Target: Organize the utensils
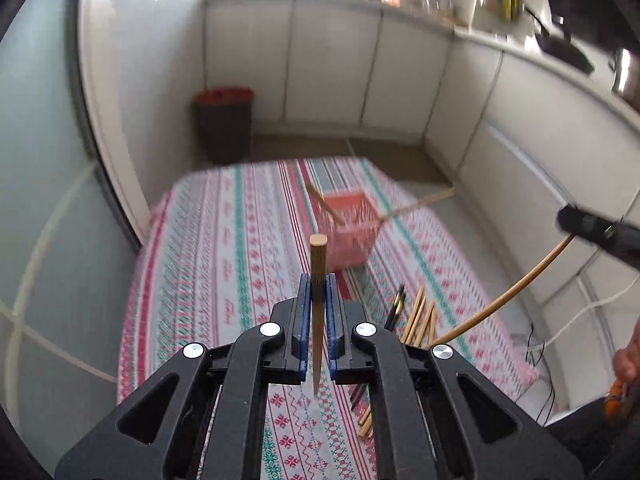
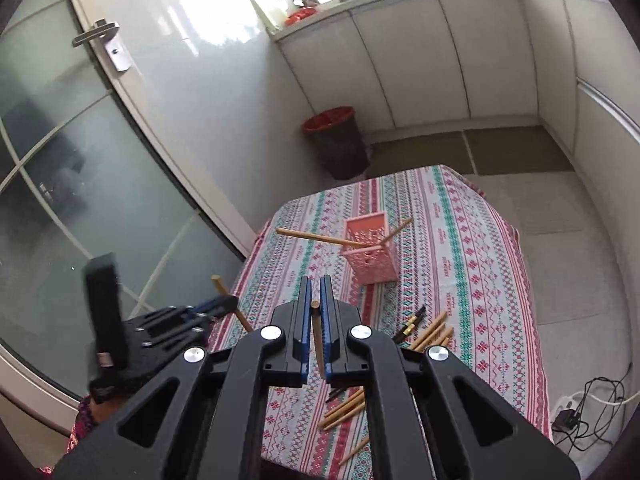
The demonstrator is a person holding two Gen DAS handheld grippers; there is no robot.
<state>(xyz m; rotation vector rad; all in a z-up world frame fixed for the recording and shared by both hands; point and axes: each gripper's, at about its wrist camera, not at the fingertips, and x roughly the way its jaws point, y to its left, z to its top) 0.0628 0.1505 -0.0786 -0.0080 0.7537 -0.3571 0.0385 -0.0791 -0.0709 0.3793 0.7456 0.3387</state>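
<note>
A pink slotted holder point(image 1: 349, 232) point(image 2: 371, 252) stands on the patterned tablecloth point(image 1: 224, 264) point(image 2: 472, 264) with two wooden chopsticks point(image 2: 320, 237) leaning out of it. My left gripper point(image 1: 319, 284) is shut on a wooden chopstick point(image 1: 318, 264), held upright above the table. My right gripper point(image 2: 315, 292) is shut on another wooden chopstick point(image 2: 317, 336). The left gripper point(image 2: 216, 304) also shows at the left of the right wrist view. Several loose wooden and dark chopsticks point(image 1: 416, 316) point(image 2: 428, 332) lie on the cloth under the grippers.
A dark waste bin point(image 1: 225, 124) point(image 2: 338, 142) with a red liner stands on the floor beyond the table. White cabinets point(image 1: 360, 68) line the far wall. A glass door point(image 2: 100, 160) is on the left. Cables and a power strip point(image 2: 580, 412) lie on the floor at right.
</note>
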